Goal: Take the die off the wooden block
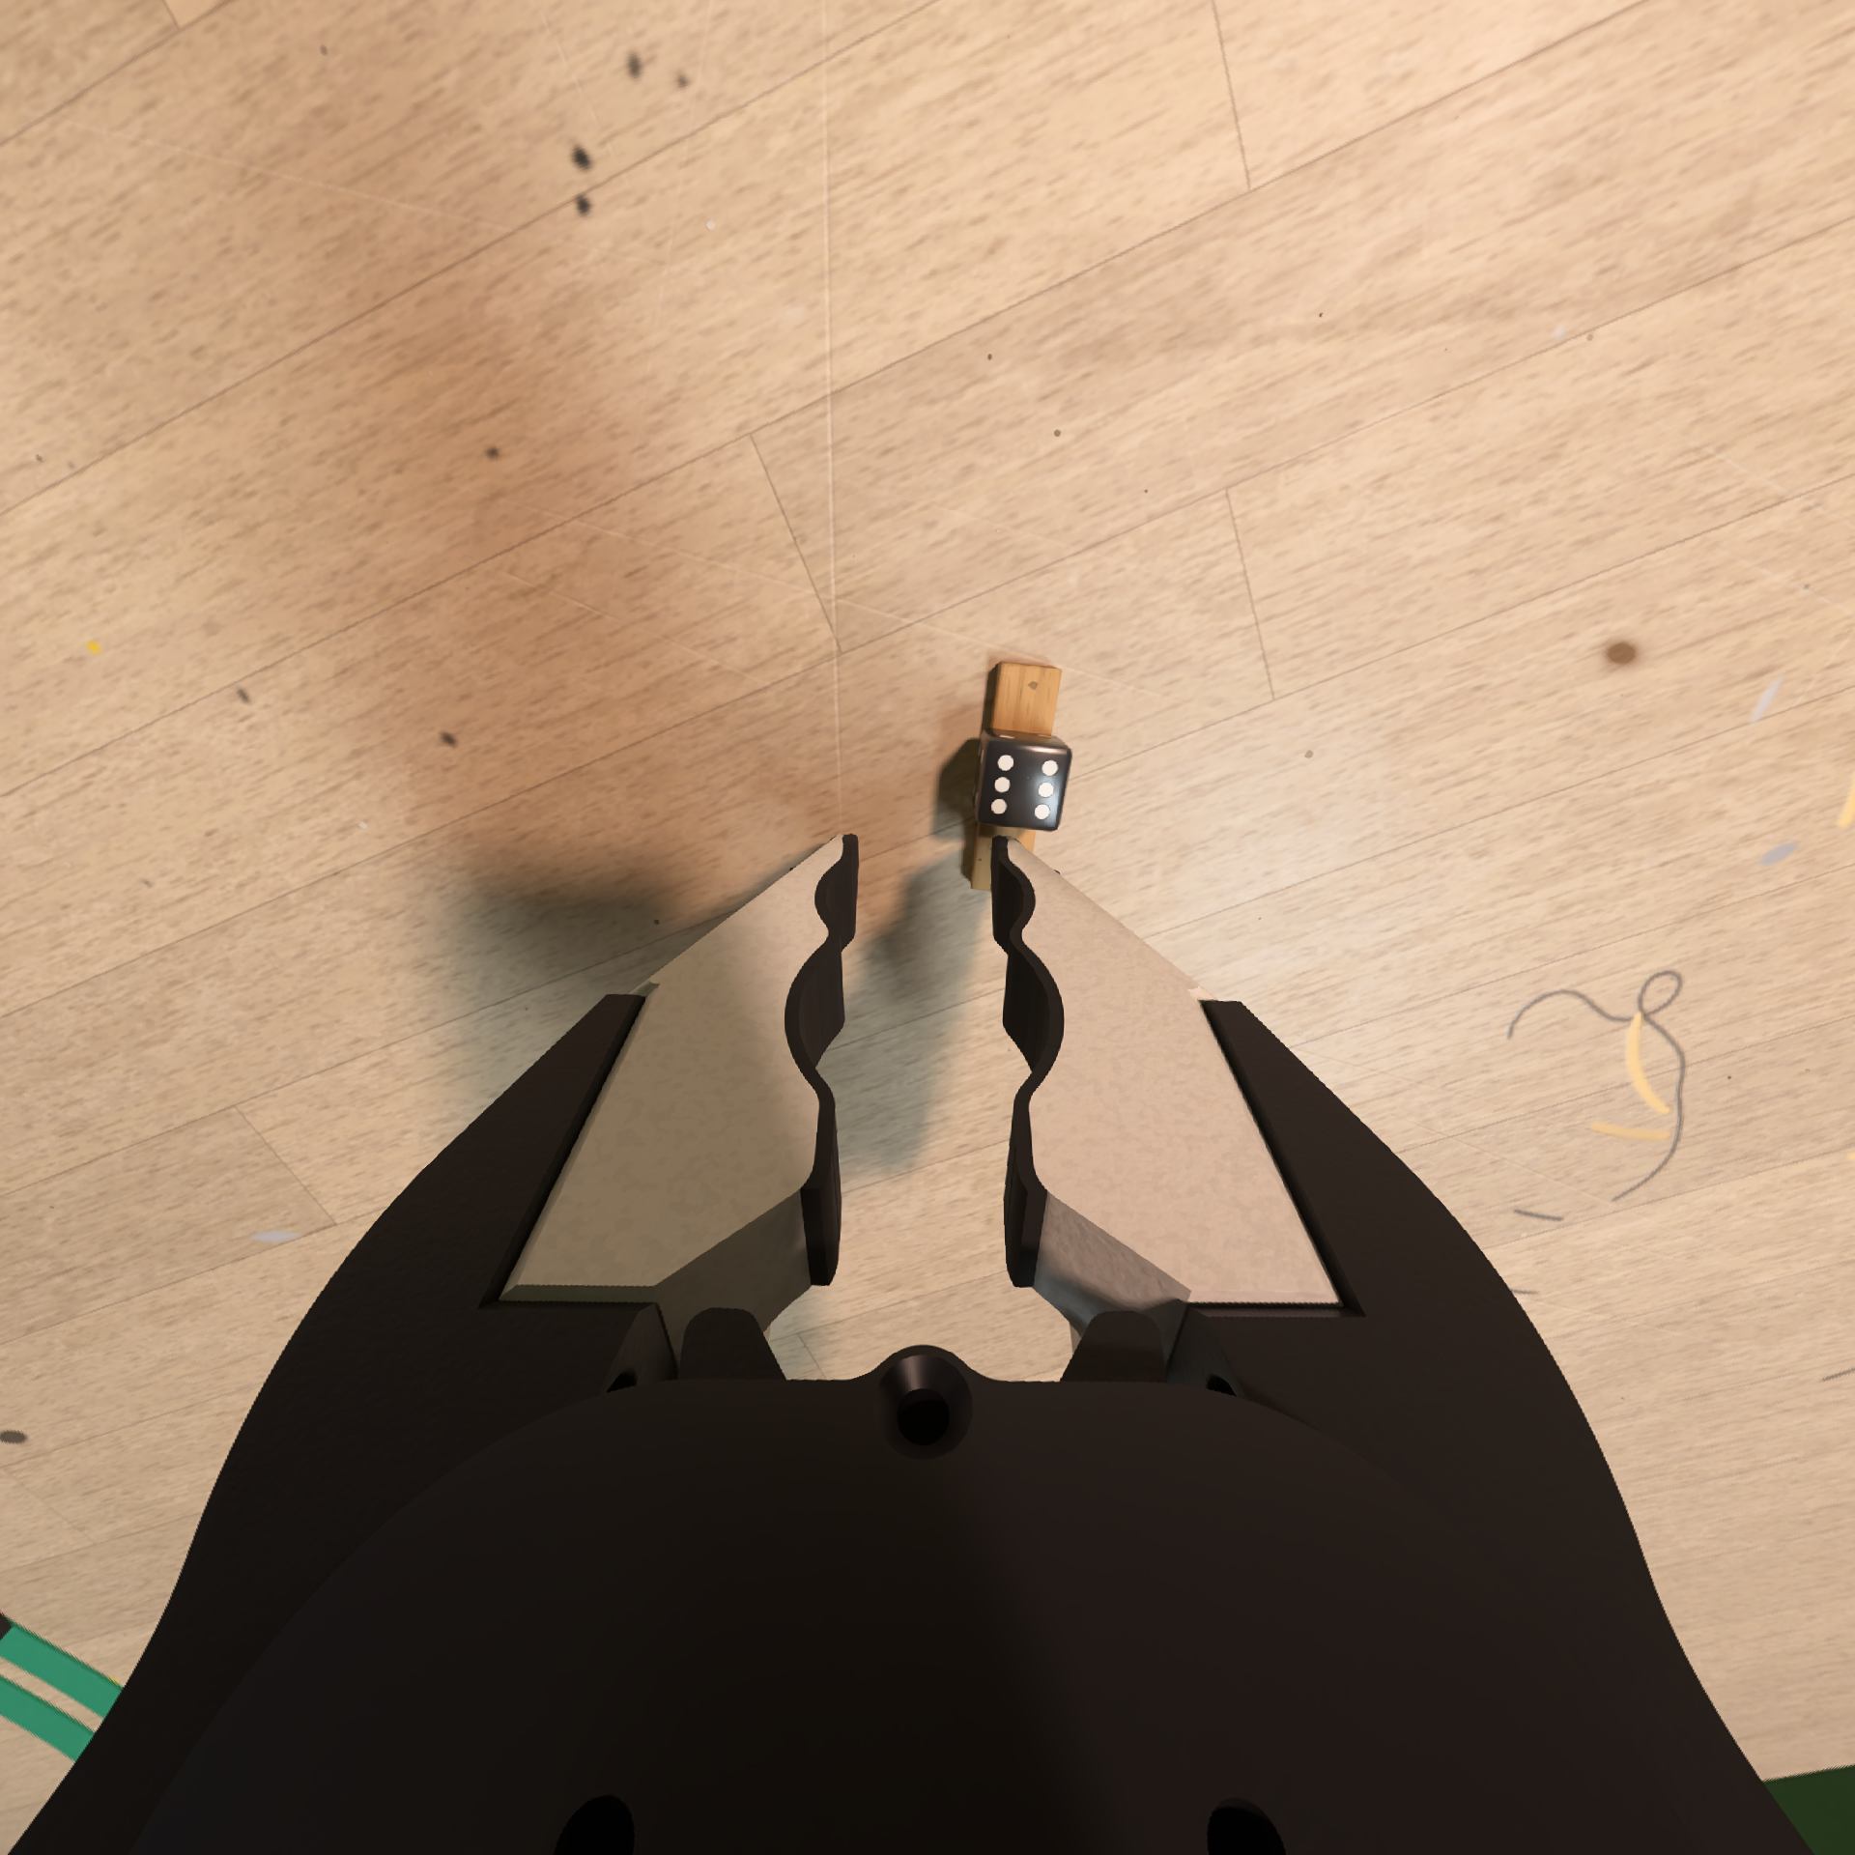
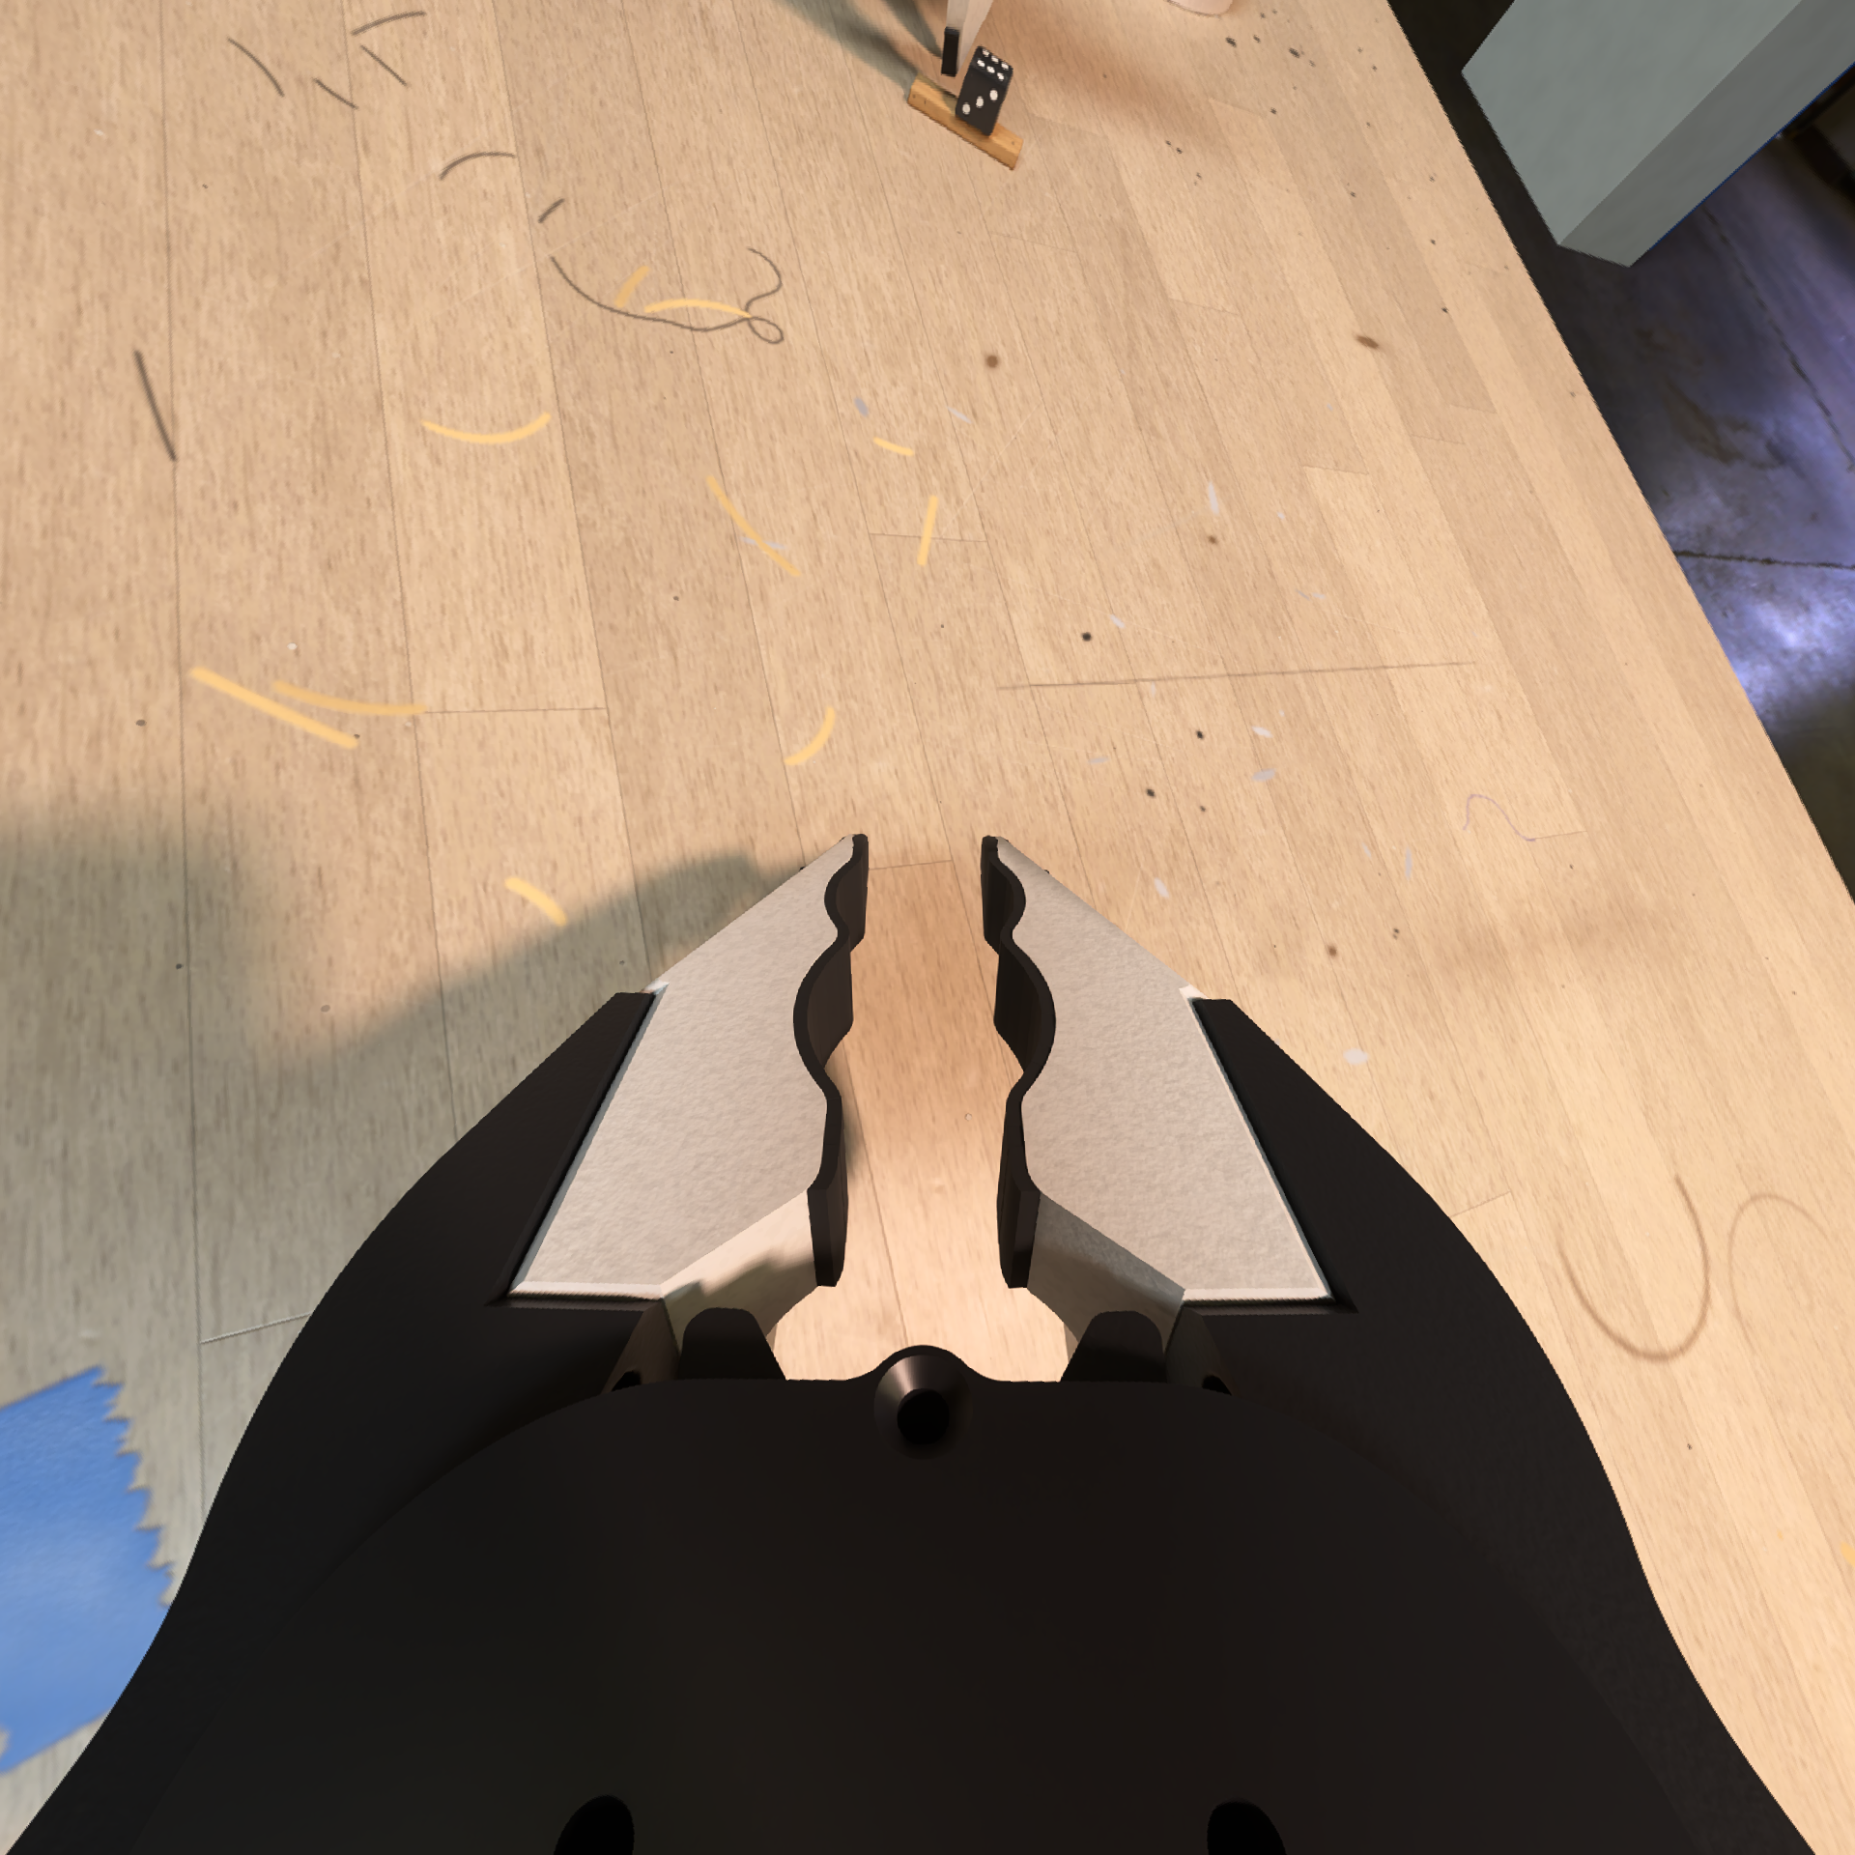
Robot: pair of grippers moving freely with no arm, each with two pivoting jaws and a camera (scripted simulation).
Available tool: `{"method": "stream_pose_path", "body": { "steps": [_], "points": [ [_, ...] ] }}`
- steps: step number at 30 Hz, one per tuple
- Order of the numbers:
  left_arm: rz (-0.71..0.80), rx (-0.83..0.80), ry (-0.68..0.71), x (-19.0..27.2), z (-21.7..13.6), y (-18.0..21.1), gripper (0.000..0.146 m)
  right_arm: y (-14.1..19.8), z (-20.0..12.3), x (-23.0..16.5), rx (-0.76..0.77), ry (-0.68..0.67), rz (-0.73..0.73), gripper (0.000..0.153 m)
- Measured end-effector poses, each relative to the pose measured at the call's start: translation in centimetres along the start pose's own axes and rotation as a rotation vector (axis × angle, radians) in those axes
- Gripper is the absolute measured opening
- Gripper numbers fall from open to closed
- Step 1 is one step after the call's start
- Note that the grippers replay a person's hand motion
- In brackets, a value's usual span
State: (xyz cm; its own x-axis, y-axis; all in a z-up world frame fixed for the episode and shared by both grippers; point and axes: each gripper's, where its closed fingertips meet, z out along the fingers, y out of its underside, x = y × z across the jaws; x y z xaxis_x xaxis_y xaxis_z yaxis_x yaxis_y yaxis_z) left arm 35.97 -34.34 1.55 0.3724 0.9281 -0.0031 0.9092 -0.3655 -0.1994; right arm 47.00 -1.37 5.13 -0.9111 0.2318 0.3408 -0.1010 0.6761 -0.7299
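A black die (image 1: 1022,781) with white pips sits on a small flat wooden block (image 1: 1022,700) on the wooden table. My left gripper (image 1: 923,843) is open and empty above the table; its right fingertip (image 1: 1007,863) overlaps the block's near end, just below the die. In the right wrist view the die (image 2: 983,88) and the block (image 2: 989,141) are far off at the top, with the left gripper's fingertip (image 2: 950,48) beside the die. My right gripper (image 2: 923,843) is open and empty, far from them.
The table (image 2: 1004,602) bears pen and paint marks. Its right edge (image 2: 1646,562) drops to a dark floor, where a grey box (image 2: 1656,110) stands. A blue jagged patch (image 2: 70,1506) lies at the lower left. Green stripes (image 1: 40,1696) show in the left view's corner.
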Motion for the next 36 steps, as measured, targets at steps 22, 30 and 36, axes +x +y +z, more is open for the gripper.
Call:
{"method": "stream_pose_path", "body": {
  "steps": [22, 30, 36],
  "points": [
    [0.034, -0.001, 0.030, 0.8, 0.2, -0.1, 0.028, 0.6, 0.4, -0.7, -0.039, -0.034, -0.013, 0.022],
    [0.075, -0.018, 0.016, 1.4, 0.2, -0.3, 0.022, 0.7, 0.4, -0.8, -0.045, -0.036, -0.015, 0.022],
    [0.053, -0.014, 0.043, 1.6, 0.2, -0.3, 0.027, 0.8, 0.5, -1.0, -0.052, -0.040, -0.022, 0.022]
  ]
}}
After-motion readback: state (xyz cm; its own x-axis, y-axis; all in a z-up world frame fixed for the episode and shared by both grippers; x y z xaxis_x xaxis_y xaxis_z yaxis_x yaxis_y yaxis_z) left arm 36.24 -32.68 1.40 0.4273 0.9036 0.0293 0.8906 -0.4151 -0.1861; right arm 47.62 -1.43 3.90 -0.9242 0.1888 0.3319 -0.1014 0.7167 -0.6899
